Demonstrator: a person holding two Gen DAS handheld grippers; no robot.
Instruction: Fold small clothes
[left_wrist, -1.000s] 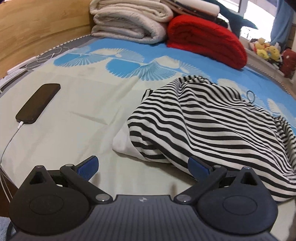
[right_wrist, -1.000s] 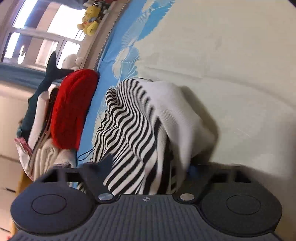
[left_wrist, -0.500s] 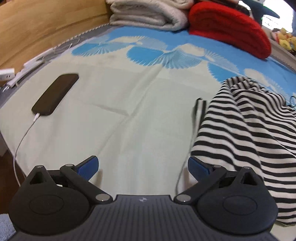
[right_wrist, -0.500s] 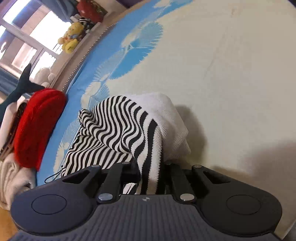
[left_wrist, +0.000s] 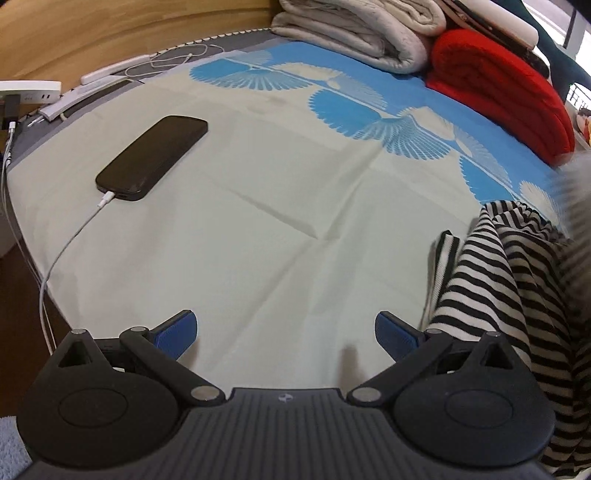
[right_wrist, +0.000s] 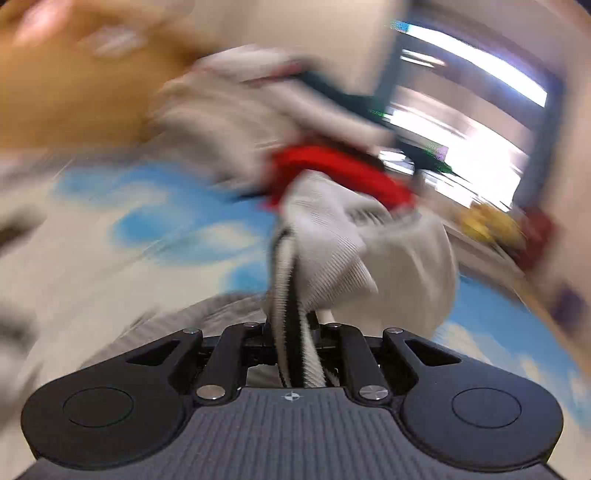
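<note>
Right gripper (right_wrist: 293, 325): jaws clamped on striped garment (right_wrist: 291, 295), fabric bunched at twelve o'clock. Left gripper (left_wrist: 286, 328): jaws wide apart, empty, over bedsheet (left_wrist: 258, 229); garment at three o'clock.

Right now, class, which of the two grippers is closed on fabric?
The right gripper: its jaws pinch a fold of the black-and-white striped garment. The left gripper stands wide open over bare bedsheet, holding nothing.

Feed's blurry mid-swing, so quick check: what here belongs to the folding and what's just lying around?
Job: striped garment, clamped in the right gripper; left gripper, open.
Lying about: phone, its cable, red blanket, grey blanket.
</note>
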